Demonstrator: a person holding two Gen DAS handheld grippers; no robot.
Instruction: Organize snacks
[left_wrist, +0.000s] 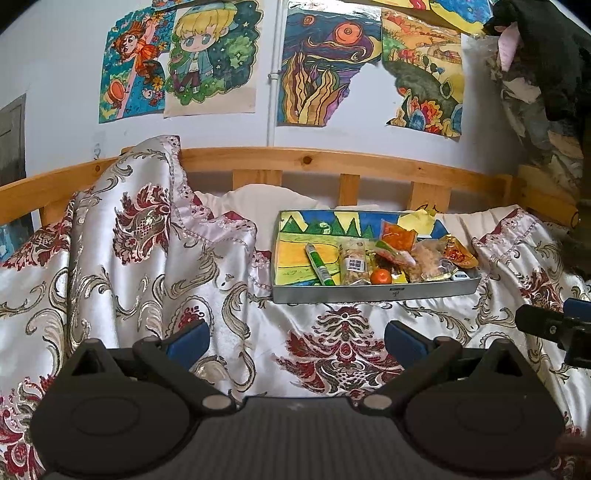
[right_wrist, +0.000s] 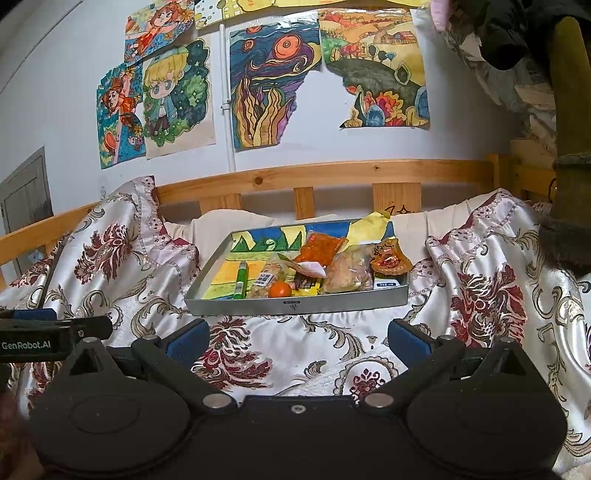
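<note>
I see one metal tray (right_wrist: 295, 305) on the bed, far centre, holding one green tube (right_wrist: 241, 281), one orange fruit (right_wrist: 279, 290) and several snack packets (right_wrist: 349, 272). Left gripper (left_wrist: 295, 338) and right gripper (right_wrist: 298, 338) empty, fingers spread.

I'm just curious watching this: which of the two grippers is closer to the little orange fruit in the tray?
Right, slightly. The right gripper faces the orange fruit almost straight ahead. The left gripper sits further left, with the fruit ahead to its right. Both are open, short of the tray.
</note>
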